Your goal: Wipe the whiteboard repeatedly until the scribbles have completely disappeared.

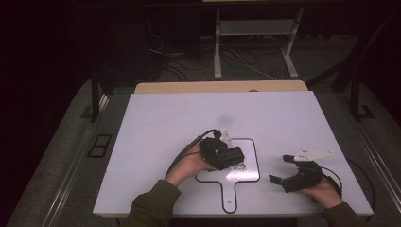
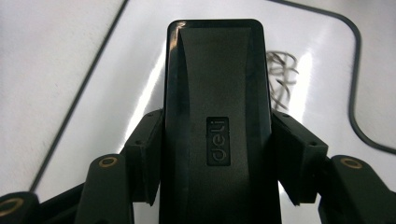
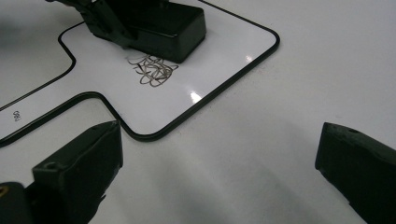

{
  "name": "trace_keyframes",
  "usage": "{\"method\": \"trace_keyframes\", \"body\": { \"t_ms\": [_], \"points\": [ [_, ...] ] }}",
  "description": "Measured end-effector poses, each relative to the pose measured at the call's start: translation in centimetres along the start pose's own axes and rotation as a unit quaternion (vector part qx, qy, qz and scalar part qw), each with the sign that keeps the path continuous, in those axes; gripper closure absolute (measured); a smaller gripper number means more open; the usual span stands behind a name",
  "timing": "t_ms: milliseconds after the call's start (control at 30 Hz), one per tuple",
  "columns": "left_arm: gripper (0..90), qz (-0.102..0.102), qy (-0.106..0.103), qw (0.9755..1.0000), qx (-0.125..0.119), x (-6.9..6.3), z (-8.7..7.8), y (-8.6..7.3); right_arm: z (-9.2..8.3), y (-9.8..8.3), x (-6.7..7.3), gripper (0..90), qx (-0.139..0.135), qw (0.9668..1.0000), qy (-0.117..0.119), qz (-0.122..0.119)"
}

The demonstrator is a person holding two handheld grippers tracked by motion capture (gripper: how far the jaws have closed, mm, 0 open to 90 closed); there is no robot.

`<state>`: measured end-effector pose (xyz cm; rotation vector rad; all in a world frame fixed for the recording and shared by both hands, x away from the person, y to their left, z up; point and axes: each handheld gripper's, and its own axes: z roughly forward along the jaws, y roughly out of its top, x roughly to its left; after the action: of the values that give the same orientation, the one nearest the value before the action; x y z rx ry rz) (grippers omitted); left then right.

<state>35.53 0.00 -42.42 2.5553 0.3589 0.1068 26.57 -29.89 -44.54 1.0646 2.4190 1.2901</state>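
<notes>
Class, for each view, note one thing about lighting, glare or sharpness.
High view: dark surroundings, only the white table lit. Left gripper view: glare streaks on the handheld whiteboard beside the black eraser. Right gripper view: near fingers blurred, scribble sharper.

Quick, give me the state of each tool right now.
Left tool: shut on the black eraser, held over the scribble on the small whiteboard.
Right tool: open, holding nothing.

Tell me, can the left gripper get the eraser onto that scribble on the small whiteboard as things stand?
Probably yes. The left gripper is shut on the eraser, whose front end sits right beside the scribble on the small whiteboard. Nothing lies between them, and the right gripper hangs open off to the side.
</notes>
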Motion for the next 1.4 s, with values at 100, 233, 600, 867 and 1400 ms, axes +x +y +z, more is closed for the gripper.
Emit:
{"method": "trace_keyframes", "body": {
  "t_ms": [100, 233, 600, 867, 1400],
  "points": [
    [39.6, -0.001, -0.001, 1.0000, 0.000, 0.2, 0.3, 0.5, 0.0, 0.0, -0.1, 0.0, 0.001, 1.0000, 0.000, 0.000],
    [39.6, 0.016, -0.003, 0.9999, 0.001, -0.2, 0.7, 1.2, -0.1, 0.0, -0.1, 0.0, -0.001, 1.0000, -0.001, 0.002],
    [39.7, 0.031, -0.031, 0.9990, -0.001, -2.9, 1.5, 2.0, -0.1, 0.0, 0.0, 0.0, 0.000, 1.0000, 0.000, 0.000],
    [39.7, 0.015, -0.008, 0.9999, -0.001, -0.6, 1.0, 1.5, -0.2, 0.0, -0.1, 0.0, -0.002, 1.0000, -0.002, 0.001],
    [39.6, 0.037, -0.032, 0.9988, -0.005, -2.8, 2.0, 2.8, 0.0, 0.0, 0.0, 0.0, 0.002, 1.0000, -0.001, -0.004]
  ]
}}
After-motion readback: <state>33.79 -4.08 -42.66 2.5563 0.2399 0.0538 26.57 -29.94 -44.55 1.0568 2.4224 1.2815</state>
